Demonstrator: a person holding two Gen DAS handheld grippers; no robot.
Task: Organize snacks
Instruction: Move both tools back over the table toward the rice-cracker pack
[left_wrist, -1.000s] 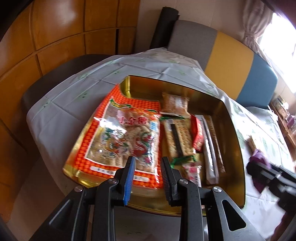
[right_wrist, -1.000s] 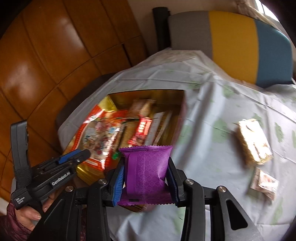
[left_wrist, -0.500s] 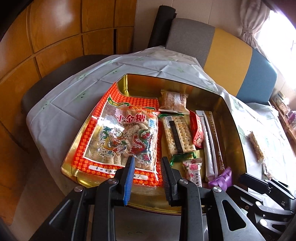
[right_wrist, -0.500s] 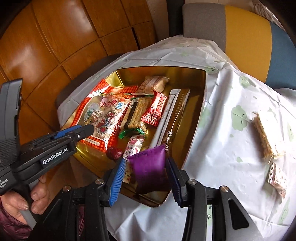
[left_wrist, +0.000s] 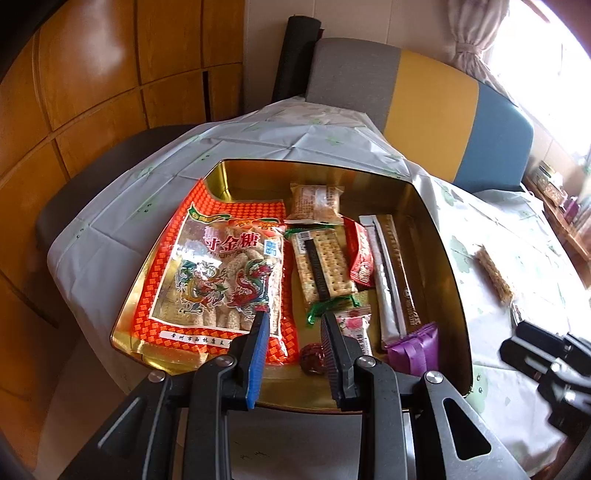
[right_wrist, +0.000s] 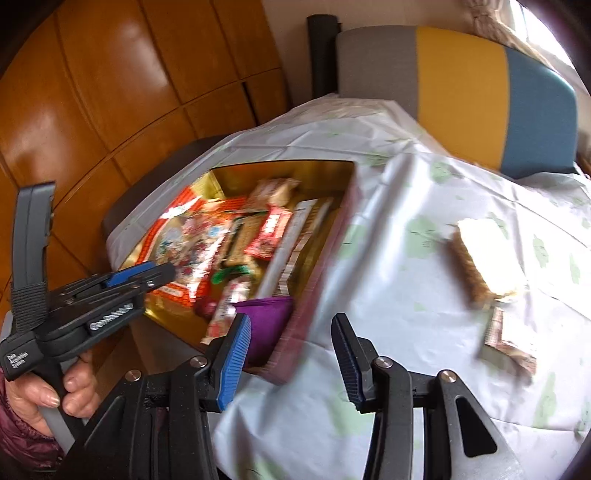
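A gold tin (left_wrist: 437, 225) holds several snacks: a big red-and-orange candy bag (left_wrist: 221, 273), a cracker pack (left_wrist: 325, 262) and long stick packs (left_wrist: 391, 273). A purple packet (left_wrist: 415, 347) lies loose in the tin's near right corner, also seen from the right wrist as the purple packet (right_wrist: 266, 321). My right gripper (right_wrist: 291, 343) is open and empty, just outside that corner of the tin (right_wrist: 321, 273). My left gripper (left_wrist: 293, 325) hovers over the tin's near edge, its jaws a little apart with nothing between them.
On the white tablecloth right of the tin lie a rice bar (right_wrist: 480, 254) and a small packet (right_wrist: 509, 343). A grey, yellow and blue chair back (left_wrist: 424, 96) stands behind the table. A hand (right_wrist: 55, 391) holds the left gripper (right_wrist: 168, 271). Wood panelling is on the left.
My right gripper carried the purple packet over the tin, let it go in the near right corner and drew back to the right. My left gripper shifted slightly.
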